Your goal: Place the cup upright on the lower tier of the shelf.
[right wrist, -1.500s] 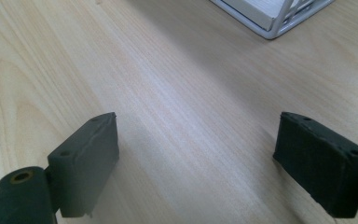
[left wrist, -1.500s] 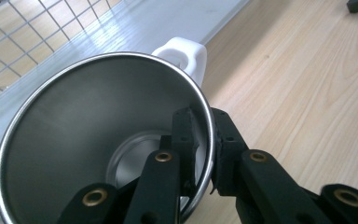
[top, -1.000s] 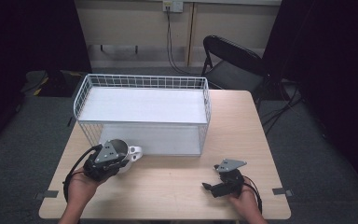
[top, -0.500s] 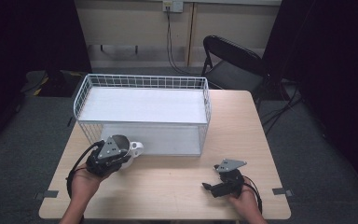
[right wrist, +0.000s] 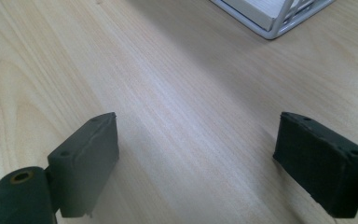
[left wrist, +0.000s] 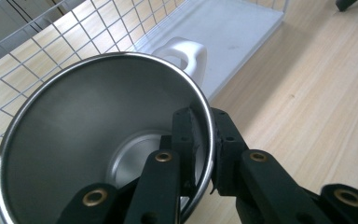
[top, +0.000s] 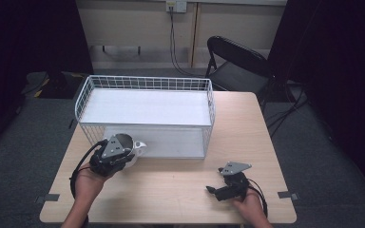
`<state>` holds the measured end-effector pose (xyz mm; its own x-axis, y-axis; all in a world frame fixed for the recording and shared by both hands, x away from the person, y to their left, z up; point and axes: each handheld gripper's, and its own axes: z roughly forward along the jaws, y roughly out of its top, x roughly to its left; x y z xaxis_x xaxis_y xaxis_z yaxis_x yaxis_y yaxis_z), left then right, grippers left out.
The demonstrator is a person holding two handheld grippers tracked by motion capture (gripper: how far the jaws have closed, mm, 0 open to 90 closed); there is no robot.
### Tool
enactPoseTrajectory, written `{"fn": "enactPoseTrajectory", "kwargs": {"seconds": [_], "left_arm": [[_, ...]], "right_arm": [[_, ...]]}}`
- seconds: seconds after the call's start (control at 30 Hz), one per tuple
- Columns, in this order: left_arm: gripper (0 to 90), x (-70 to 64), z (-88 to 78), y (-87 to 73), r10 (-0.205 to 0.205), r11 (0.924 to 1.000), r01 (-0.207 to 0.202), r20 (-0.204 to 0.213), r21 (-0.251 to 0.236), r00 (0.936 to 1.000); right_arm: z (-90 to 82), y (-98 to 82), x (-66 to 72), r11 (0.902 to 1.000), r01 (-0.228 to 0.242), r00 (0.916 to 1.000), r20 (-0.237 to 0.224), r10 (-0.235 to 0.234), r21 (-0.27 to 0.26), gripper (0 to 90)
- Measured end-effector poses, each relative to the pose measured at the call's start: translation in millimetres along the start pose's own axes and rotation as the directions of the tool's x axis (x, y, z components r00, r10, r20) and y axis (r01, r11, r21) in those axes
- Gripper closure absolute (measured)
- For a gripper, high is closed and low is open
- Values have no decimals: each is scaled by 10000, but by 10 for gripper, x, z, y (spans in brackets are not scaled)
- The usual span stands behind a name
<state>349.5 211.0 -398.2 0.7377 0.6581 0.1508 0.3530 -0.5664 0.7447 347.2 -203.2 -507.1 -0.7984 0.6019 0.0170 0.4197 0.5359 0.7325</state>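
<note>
Left gripper [left wrist: 204, 154]: I have its jaws pinched on the rim of the mug, one inside the bowl, one outside; in the high view it sits near the tabletop's left front part, just at the basket's front wall
Mug [left wrist: 98, 121]: steel inside, white outside, white handle [left wrist: 186, 58] pointing away from my jaws; held tilted, mouth toward the camera; close against the front left corner of the basket
Basket [top: 145, 84]: white wire, long, on the rear half of the tabletop; white floor panel inside
Right gripper [right wrist: 196, 158]: jaws spread wide, nothing between them; I have it low over bare wood near the front right edge
Tabletop [top: 180, 190]: light wood
</note>
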Motion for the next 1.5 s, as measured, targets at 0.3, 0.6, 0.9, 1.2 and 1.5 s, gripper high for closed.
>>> {"fn": "enactPoseTrajectory", "kwargs": {"seconds": [0.3,0.6,0.9,1.2,1.5], "left_arm": [[825,24,17,48,157,9999,-157,-247,11,9996],[824,52,46,71,85,10000,-83,-267,40,9996],[824,81,94,93,200,9997,-194,-471,139,9987],[825,76,153,103,253,9996,-242,-667,165,9975],[825,82,210,137,407,9991,-395,-830,159,9957]], "right_arm": [[0,0,0,10000,0,10000,1,0,-1,125],[0,0,0,10000,1,10000,6,-1,-1,124],[0,0,1,10000,3,10000,10,-3,0,124],[0,0,1,10000,0,10000,12,0,2,125],[0,-1,1,10000,4,10000,12,-4,2,125]]}}
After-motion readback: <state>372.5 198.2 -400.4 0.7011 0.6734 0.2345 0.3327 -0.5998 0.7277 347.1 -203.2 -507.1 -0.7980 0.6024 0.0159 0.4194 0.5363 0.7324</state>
